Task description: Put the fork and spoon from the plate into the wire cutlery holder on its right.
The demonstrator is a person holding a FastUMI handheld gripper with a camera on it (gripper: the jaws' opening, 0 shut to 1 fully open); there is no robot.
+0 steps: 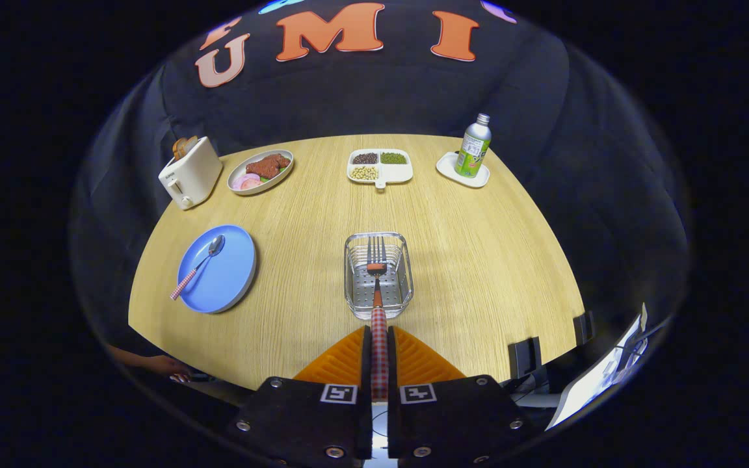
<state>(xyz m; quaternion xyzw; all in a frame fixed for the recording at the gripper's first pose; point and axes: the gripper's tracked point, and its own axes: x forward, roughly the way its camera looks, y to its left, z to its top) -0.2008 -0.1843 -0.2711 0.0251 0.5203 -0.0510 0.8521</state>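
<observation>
My gripper [379, 338] is shut on the checked handle of the fork [376, 279]. The fork points straight ahead, its tines over the wire cutlery holder [378, 274], which stands on the table just beyond my fingers. I cannot tell whether the tines touch the holder's floor. Off to the left of the holder lies the blue plate [231, 276]. On it rests the spoon [197, 266], bowl toward the far side and checked handle reaching over the plate's near rim.
Along the far side of the wooden table [478, 260] stand a white toaster [190, 173], a plate of food [261, 170], a divided dish of beans [380, 166] and a green bottle [473, 147] on a small white tray. A hand [170, 367] rests at the near left edge.
</observation>
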